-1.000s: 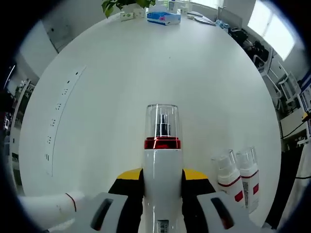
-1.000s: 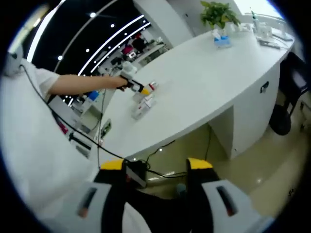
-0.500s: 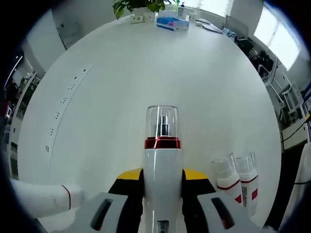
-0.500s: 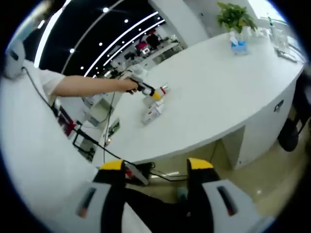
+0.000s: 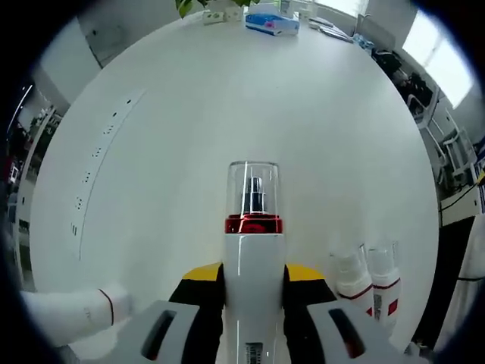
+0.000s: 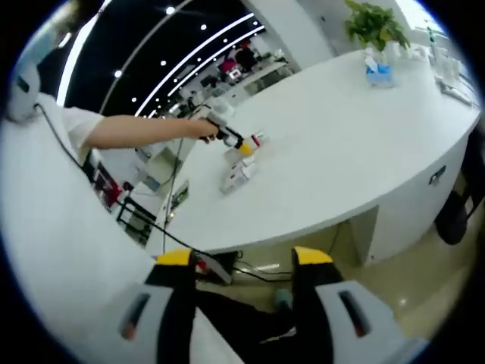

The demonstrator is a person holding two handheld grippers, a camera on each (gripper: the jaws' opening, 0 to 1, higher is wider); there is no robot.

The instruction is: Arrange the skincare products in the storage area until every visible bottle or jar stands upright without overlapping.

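Left gripper, arm outstretched, clamps pump bottle; right gripper gapes.

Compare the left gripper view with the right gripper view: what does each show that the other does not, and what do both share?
Left gripper view alone: the pump bottle's clear cap and red collar up close, clamped between the left gripper jaws; a white tube lying on its side; a row of marks along the table.

Right gripper view alone: the right gripper open and empty, held off the table above the floor; the person's outstretched arm; the desk's front panel.

Both: the white table, the pump bottle, the two small red-banded bottles, the plant and blue box at the far end.
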